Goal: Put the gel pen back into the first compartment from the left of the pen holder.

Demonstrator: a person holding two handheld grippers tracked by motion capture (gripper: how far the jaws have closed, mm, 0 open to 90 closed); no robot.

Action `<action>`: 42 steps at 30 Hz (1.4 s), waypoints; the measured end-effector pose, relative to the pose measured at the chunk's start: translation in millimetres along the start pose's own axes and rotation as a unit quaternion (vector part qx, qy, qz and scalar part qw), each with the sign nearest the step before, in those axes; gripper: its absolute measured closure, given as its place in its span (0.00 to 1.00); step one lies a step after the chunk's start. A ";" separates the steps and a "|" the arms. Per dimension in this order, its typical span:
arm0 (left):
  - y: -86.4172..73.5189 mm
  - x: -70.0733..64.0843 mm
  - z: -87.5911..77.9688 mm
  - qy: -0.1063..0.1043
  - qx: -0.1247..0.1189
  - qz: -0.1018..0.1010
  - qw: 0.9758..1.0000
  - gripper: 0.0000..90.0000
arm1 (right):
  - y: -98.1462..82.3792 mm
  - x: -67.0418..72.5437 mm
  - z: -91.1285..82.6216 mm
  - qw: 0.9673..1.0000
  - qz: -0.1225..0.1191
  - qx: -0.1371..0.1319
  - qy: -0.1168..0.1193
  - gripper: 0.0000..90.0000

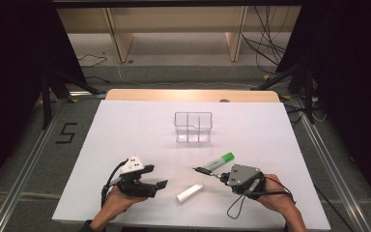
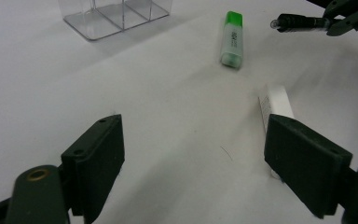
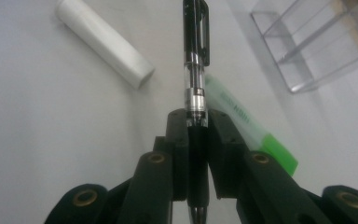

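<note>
My right gripper [image 1: 221,177] [image 3: 198,122] is shut on a black and clear pen [image 3: 196,56], which sticks out from its jaws to the left, above the table [image 1: 135,130]. The pen [image 1: 206,171] [image 2: 300,22] hangs just in front of a green-capped highlighter [image 1: 220,161] [image 2: 231,39] [image 3: 249,126] lying on the white surface. A white cylinder [image 1: 190,192] [image 2: 276,105] [image 3: 105,42] lies between the two hands. My left gripper [image 1: 157,176] [image 2: 193,154] is open near the front left, jaws wide apart with nothing between them; its right jaw is close to the white cylinder.
A clear plastic organiser [image 1: 193,127] [image 2: 114,14] [image 3: 317,42] with divided compartments stands at the middle of the table, beyond the highlighter. Cables and dark stands [image 1: 290,72] sit on the floor beyond the table's far edge.
</note>
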State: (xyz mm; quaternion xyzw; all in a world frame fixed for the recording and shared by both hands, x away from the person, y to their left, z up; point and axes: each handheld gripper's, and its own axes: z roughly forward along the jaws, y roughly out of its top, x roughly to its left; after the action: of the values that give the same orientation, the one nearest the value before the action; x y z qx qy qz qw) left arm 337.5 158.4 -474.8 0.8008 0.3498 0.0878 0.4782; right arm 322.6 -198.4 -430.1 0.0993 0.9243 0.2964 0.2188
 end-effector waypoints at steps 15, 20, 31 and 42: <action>10.9 -3.8 1.7 -0.016 0.007 0.002 1.000 0.22 | 20.6 32.1 12.2 0.991 -0.107 -0.024 -0.081 0.89; 19.8 -3.1 3.8 -0.028 0.011 0.001 1.000 0.22 | 23.1 38.4 13.6 0.986 -0.135 -0.018 -0.097 0.89; 55.8 -21.8 15.7 -0.069 0.062 0.061 0.994 0.22 | 30.9 56.8 13.7 0.960 -0.242 -0.030 -0.138 0.89; 71.2 -41.5 32.3 -0.099 0.116 0.109 0.982 0.24 | 34.3 69.7 15.7 0.945 -0.275 -0.047 -0.170 0.89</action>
State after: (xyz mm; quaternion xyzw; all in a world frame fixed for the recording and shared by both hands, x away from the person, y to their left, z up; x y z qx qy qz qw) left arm 356.1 87.7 -424.9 0.8890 0.2186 0.0185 0.4020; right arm 270.0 -141.1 -445.4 -0.1206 0.8498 0.2463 0.4502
